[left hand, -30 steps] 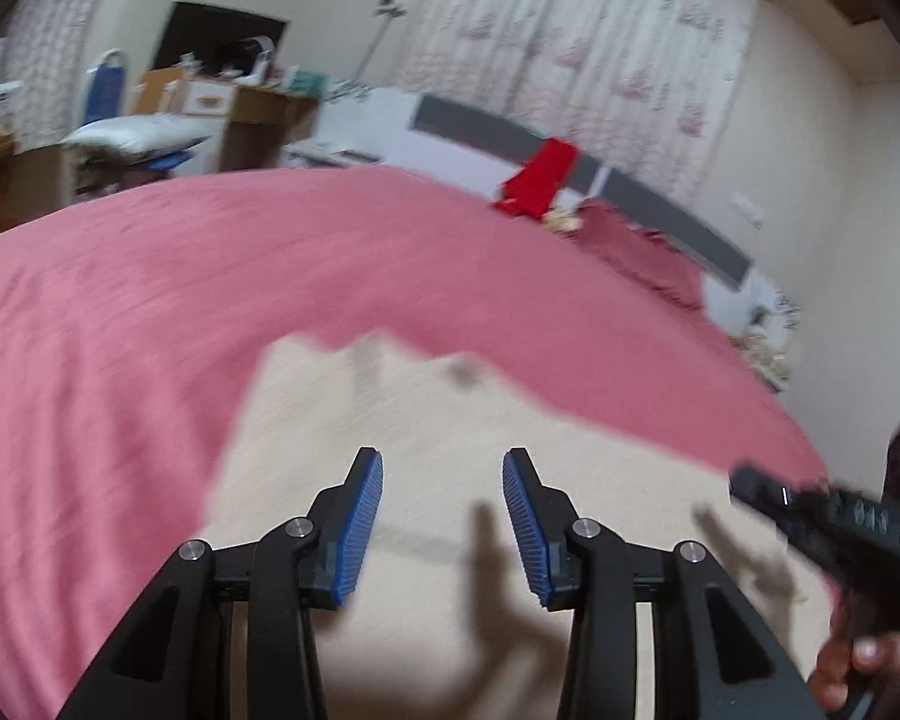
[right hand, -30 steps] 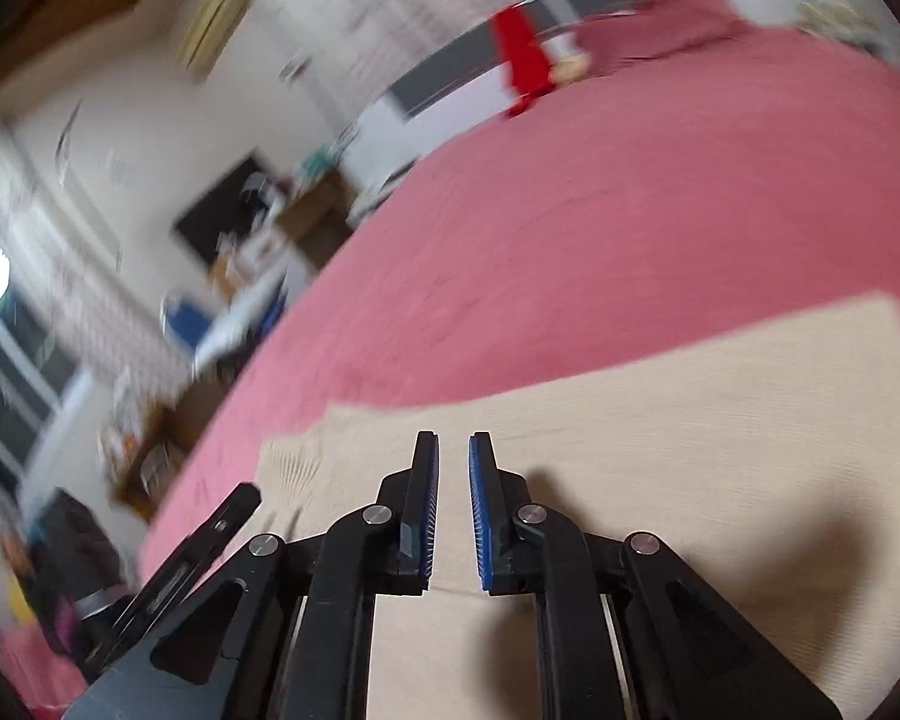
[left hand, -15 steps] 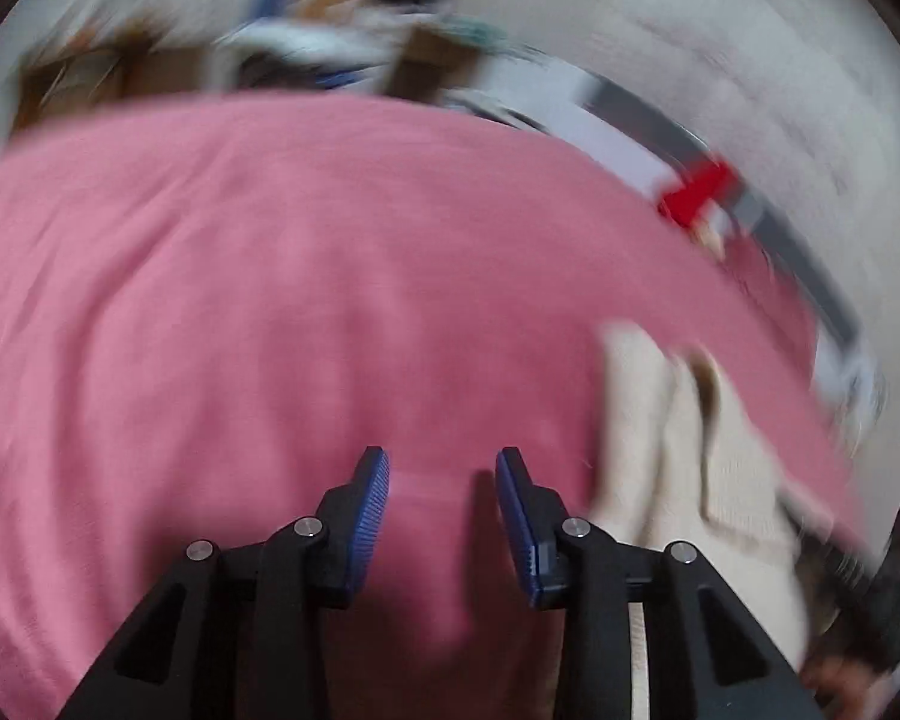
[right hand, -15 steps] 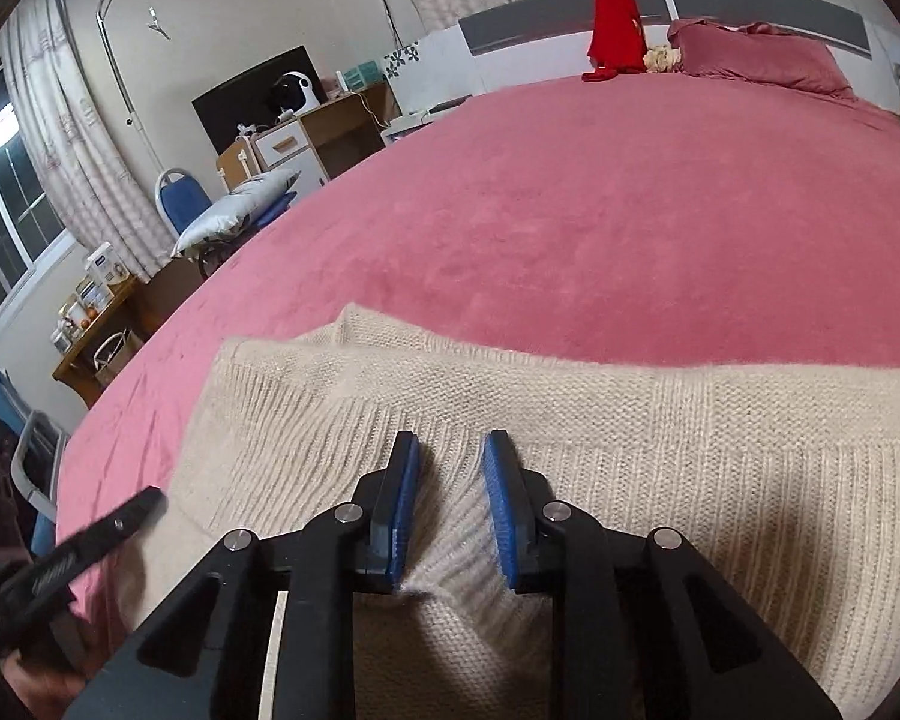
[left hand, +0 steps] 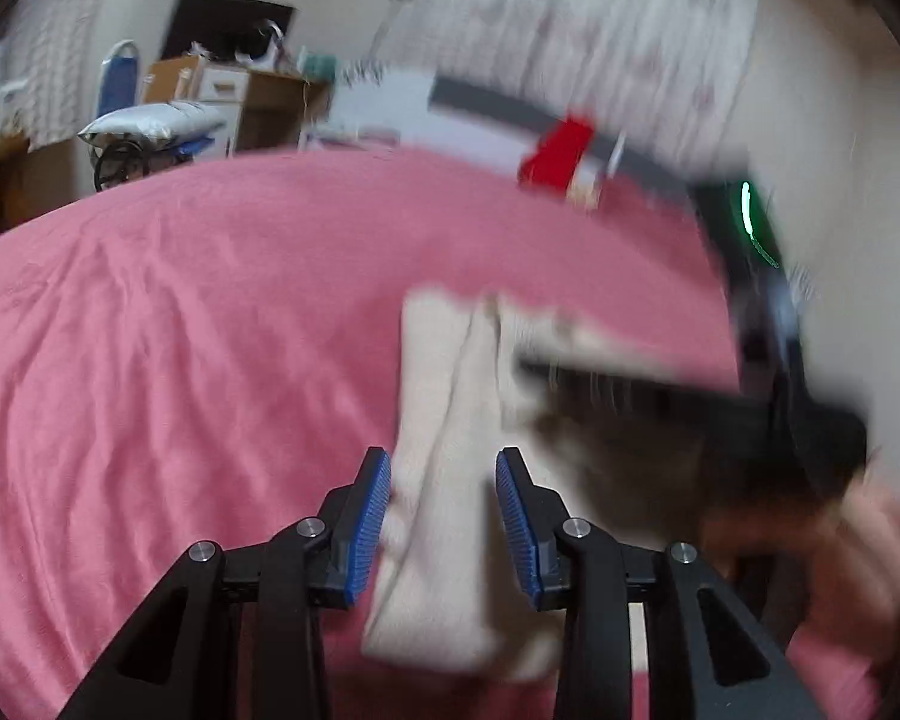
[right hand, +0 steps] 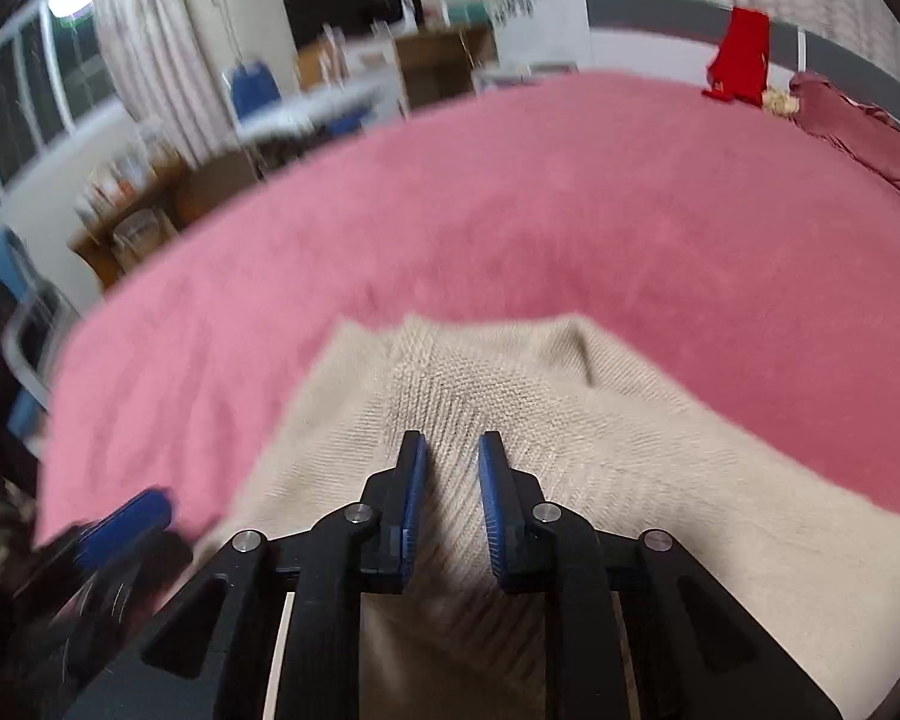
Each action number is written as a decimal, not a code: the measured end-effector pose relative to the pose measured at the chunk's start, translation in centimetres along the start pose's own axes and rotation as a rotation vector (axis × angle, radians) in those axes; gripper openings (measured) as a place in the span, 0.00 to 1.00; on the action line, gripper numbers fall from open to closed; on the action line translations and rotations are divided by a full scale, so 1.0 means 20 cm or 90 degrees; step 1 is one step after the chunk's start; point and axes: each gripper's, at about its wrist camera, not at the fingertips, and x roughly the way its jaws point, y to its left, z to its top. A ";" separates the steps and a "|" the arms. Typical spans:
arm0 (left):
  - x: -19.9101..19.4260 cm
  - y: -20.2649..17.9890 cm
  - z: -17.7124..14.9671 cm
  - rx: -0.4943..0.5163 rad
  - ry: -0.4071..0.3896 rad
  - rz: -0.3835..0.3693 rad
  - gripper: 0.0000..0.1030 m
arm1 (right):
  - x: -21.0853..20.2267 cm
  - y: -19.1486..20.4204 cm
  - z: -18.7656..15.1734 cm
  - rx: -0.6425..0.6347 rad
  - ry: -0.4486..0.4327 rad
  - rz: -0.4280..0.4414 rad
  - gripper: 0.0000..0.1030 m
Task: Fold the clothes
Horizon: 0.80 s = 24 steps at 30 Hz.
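Cream sweater (right hand: 570, 480) folded on the pink bedspread (right hand: 570, 228), lower centre of both views.

Left gripper (left hand: 444, 510), parted and empty, has swung back over the sweater's edge; right gripper (right hand: 449, 492), half a second ago pinching knit, now stands slightly parted above it.

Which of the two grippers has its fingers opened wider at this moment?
The left gripper: its blue fingers stand wide apart over the beige sweater. The right gripper shows only a narrow gap.
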 end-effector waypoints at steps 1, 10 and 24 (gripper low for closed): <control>0.04 0.02 -0.03 -0.010 0.049 0.021 0.40 | 0.01 0.01 0.01 0.001 0.001 -0.006 0.19; -0.20 0.26 -0.08 -0.184 0.032 0.002 0.37 | -0.09 0.09 0.01 0.009 -0.060 -0.003 0.21; -0.21 0.47 -0.03 -0.242 -0.046 0.135 0.37 | -0.18 0.33 -0.24 -0.016 -0.056 0.029 0.18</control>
